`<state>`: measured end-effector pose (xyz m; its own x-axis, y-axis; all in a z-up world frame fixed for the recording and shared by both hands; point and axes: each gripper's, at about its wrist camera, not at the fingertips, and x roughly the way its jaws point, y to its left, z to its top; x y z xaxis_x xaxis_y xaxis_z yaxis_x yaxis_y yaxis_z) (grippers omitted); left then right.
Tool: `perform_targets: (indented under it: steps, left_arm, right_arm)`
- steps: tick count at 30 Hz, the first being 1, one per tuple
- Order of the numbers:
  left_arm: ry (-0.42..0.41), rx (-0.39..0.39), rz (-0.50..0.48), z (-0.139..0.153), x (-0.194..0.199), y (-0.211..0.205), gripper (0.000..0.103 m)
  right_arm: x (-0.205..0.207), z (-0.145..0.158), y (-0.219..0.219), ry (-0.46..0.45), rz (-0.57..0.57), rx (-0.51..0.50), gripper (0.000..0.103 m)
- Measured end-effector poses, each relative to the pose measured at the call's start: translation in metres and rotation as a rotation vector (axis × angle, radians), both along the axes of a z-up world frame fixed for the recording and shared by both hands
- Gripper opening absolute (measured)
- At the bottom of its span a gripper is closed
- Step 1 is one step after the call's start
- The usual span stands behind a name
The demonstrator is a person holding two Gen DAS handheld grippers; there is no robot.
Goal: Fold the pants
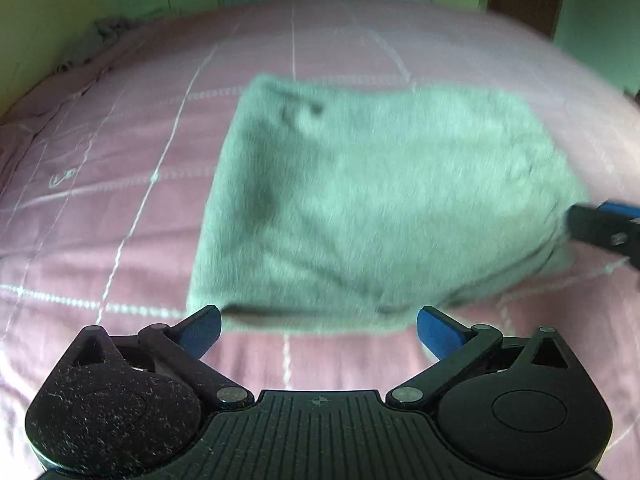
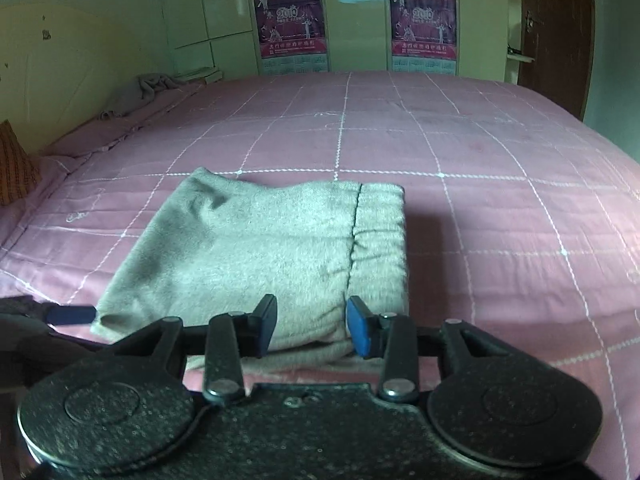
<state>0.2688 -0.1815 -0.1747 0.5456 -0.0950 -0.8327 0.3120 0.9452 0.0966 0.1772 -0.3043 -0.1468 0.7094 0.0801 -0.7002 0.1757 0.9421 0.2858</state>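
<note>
The grey fleece pants point(image 1: 360, 208) lie folded into a compact rectangle on the pink bed. In the right wrist view the pants point(image 2: 256, 256) show their elastic waistband at the right end. My left gripper point(image 1: 318, 330) is open and empty, just short of the near edge of the pants. My right gripper point(image 2: 312, 328) is open, its blue-padded fingers either side of the near edge of the fold, not closed on it. The right gripper also shows at the right edge of the left wrist view point(image 1: 604, 228), beside the pants' right end. The left wrist view is blurred.
The pink quilted bedspread point(image 2: 480, 208) with white grid lines spreads all around. A crumpled grey cloth point(image 2: 140, 92) lies at the far left corner. An orange striped pillow point(image 2: 16, 164) sits at the left. Wardrobe doors with posters point(image 2: 290, 20) stand beyond the bed.
</note>
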Motion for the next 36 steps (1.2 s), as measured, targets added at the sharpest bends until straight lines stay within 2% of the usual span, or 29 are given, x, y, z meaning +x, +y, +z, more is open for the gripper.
perform_targets:
  steps: [2,5,7,9,13,15,19,21,24,25,26,27,30,33,36]
  left_arm:
    - [0.046,0.098,0.022,-0.007,0.001,-0.007,0.103]
    - [0.006,0.162,-0.011,-0.011,-0.009,-0.011,0.103]
    - [-0.014,0.139,-0.019,-0.005,-0.017,-0.008,0.103]
    - [-0.023,0.068,-0.008,0.008,-0.026,0.002,0.103]
    - [-0.091,0.034,0.009,0.035,-0.049,0.014,0.103]
    - [-0.110,0.025,0.006,0.048,-0.061,0.018,0.103]
    - [-0.151,-0.042,0.018,0.080,-0.091,0.034,0.103]
    - [-0.190,-0.053,0.020,0.098,-0.110,0.042,0.103]
    - [-0.249,-0.057,0.028,0.124,-0.141,0.053,0.103]
    - [-0.265,-0.056,0.032,0.131,-0.152,0.057,0.103]
    - [-0.282,-0.059,0.037,0.138,-0.164,0.062,0.103]
    - [-0.293,-0.066,0.041,0.144,-0.175,0.066,0.103]
    - [-0.308,-0.081,0.033,0.158,-0.207,0.077,0.103]
    - [-0.292,-0.114,0.038,0.167,-0.233,0.087,0.103]
    - [-0.309,-0.152,0.072,0.174,-0.257,0.095,0.103]
  right_arm:
    - [-0.007,0.000,0.003,0.000,-0.002,-0.005,0.041]
    - [-0.013,-0.001,0.004,0.011,-0.008,0.012,0.047]
    - [-0.016,-0.003,0.005,0.025,0.000,0.020,0.047]
    - [-0.021,-0.003,0.006,0.025,0.005,0.021,0.047]
    - [-0.034,0.004,0.006,0.015,0.001,0.031,0.051]
    - [-0.041,0.005,0.009,0.028,0.010,0.032,0.063]
    - [-0.060,0.009,0.019,0.063,0.042,0.031,0.065]
    - [-0.074,0.016,0.023,0.059,0.049,0.052,0.076]
    - [-0.100,0.033,0.026,0.043,0.062,0.110,0.086]
    - [-0.111,0.041,0.027,0.027,0.071,0.134,0.090]
    - [-0.121,0.049,0.028,0.013,0.074,0.153,0.100]
    - [-0.132,0.057,0.029,-0.006,0.070,0.168,0.102]
    - [-0.167,0.084,0.032,-0.085,0.067,0.202,0.102]
    - [-0.197,0.109,0.041,-0.108,0.016,0.124,0.102]
    - [-0.225,0.129,0.048,-0.159,0.017,0.061,0.103]
